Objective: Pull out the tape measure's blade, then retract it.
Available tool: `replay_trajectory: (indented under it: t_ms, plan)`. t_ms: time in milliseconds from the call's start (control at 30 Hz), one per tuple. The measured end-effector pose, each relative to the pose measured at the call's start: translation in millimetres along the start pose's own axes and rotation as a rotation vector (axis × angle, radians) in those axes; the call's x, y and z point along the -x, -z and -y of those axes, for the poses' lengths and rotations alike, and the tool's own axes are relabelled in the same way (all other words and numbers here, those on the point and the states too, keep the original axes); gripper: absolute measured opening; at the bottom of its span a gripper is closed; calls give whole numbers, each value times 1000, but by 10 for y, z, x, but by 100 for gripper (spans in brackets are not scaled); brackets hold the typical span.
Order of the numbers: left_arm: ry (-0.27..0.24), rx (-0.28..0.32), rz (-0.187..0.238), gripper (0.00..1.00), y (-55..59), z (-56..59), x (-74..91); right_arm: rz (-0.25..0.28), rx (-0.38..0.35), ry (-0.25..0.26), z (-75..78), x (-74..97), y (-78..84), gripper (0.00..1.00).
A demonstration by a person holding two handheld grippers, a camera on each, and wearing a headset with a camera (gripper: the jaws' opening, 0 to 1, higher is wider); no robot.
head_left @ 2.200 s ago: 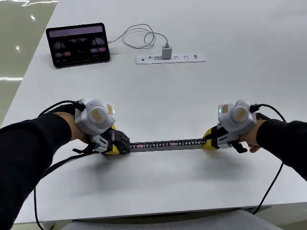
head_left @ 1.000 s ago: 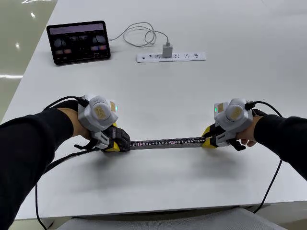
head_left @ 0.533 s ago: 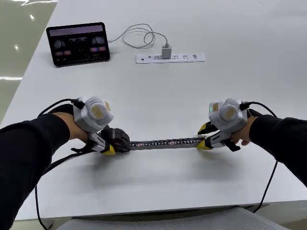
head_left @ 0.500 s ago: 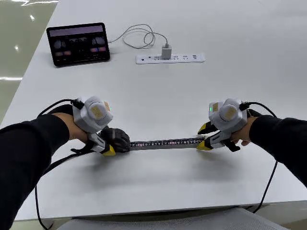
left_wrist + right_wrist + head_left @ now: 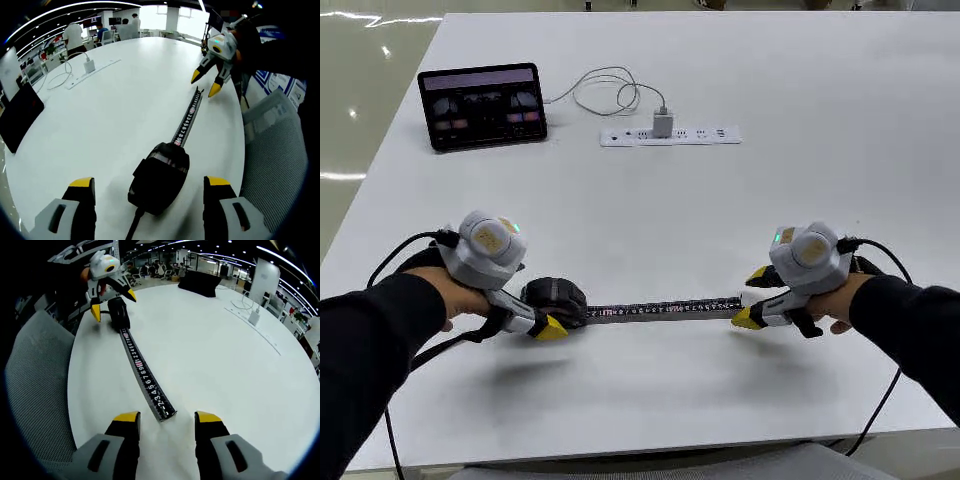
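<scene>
Sitting on the white table (image 5: 720,200), the black tape measure (image 5: 159,177) is between the open fingers (image 5: 81,184) of the left gripper (image 5: 148,182). Its numbered blade (image 5: 142,372) ends between the open fingers (image 5: 207,417) of the right gripper (image 5: 167,416).

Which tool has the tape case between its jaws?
The left tool: the black case sits between its open jaws, apart from both. The right tool instead straddles the tip of the blade.

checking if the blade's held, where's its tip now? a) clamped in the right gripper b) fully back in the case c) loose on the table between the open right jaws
c: the blade ends on the table between the spread jaws of the right gripper, touching neither.
</scene>
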State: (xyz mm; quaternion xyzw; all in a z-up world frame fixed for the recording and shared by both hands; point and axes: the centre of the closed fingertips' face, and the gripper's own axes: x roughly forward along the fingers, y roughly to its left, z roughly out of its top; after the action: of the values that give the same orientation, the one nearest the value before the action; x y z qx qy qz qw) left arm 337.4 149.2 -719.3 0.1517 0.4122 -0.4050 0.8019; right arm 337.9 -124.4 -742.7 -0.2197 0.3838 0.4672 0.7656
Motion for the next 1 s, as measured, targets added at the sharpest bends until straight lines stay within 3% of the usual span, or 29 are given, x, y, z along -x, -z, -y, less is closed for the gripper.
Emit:
replay_trajectory:
  t_ms: [167, 233, 400, 433, 500, 733, 767, 833, 900, 1000]
  plan:
    - [-35, 39, 56, 99, 33, 4, 63, 21, -3, 19, -102, 65, 45, 43]
    - [-48, 41, 61, 100, 66, 9, 80, 32, -12, 35, -85, 90, 59, 45]
    - [-109, 85, 128, 100, 64, -18, 184, 62, -38, 78, -51, 190, 103, 49]
    - [-132, 86, 162, 100, 34, -40, 228, 71, -32, 92, -51, 221, 111, 50]
    - [-148, 106, 191, 100, 31, -46, 292, 89, -46, 102, -60, 261, 118, 52]
    - [-209, 158, 262, 100, 106, -106, 460, 119, -66, 147, -77, 381, 164, 57]
    - [-228, 180, 278, 100, 126, -131, 499, 123, -73, 152, -84, 401, 176, 58]
    - [-212, 270, 313, 100, 138, -102, 562, 121, -82, 164, -95, 428, 205, 64]
    - [-237, 283, 331, 100, 178, -142, 636, 130, -93, 180, -92, 476, 224, 69]
    - [-240, 266, 322, 100, 252, -113, 675, 143, -112, 199, -97, 560, 255, 73]
